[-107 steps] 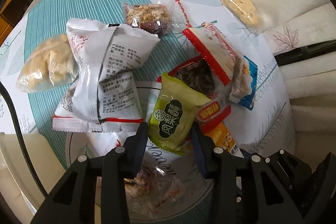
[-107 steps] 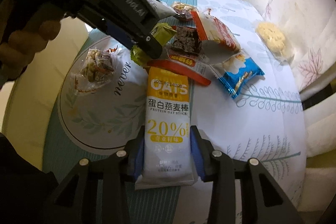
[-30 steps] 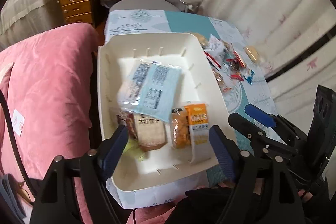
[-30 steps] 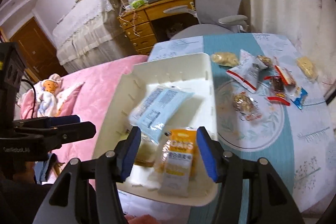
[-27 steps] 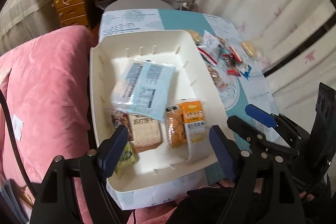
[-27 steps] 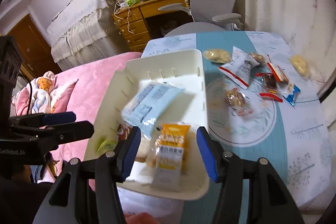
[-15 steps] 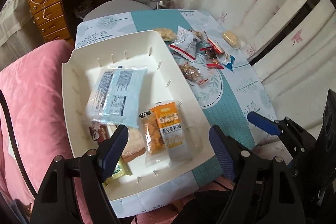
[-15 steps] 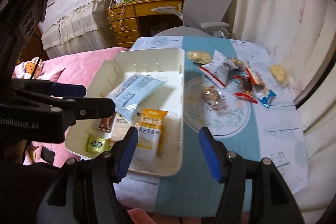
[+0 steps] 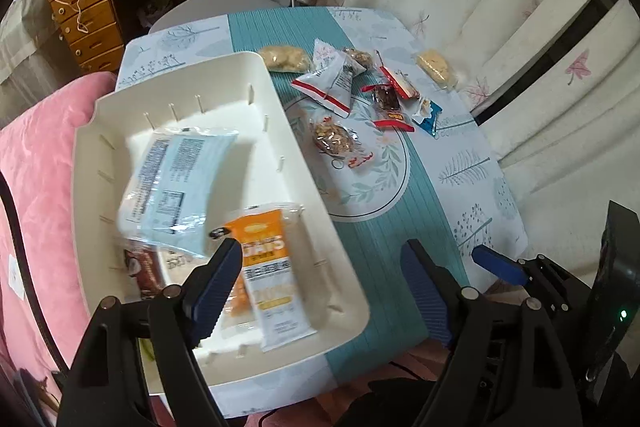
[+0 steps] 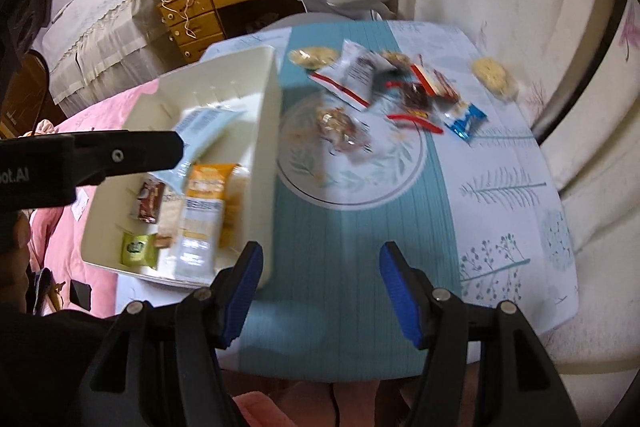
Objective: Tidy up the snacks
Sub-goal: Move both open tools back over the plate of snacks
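White tray (image 9: 304,203): plastic bin on the left part of the surface (image 9: 400,247), already holding a pale blue packet (image 9: 176,183), an orange oat bar (image 9: 268,267), a brown packet (image 10: 150,203) and a small green one (image 10: 138,247).
Loose snacks: bunched at the far end of the surface, well apart from both grippers. Clear nut-cluster pack (image 9: 338,141) is nearest, then a white red-trimmed pouch (image 9: 332,83), a blue wrapper (image 9: 428,113) and a lone pale cookie pack (image 9: 436,69) off by the curtain.
Left gripper (image 9: 320,275): jaws wide, nothing in them, hanging over the tray's near corner.
Right gripper (image 10: 320,279): also empty, jaws parted over bare teal cloth.
Step, I'd guess: heading out for the next snack.
Tip: take the nut cluster first since it's closest. Come down on the crinkly wrapper's middle, not its slippery sealed ends.
Watch out: the red wrappers (image 9: 390,107) overlap, so pick one at a time.
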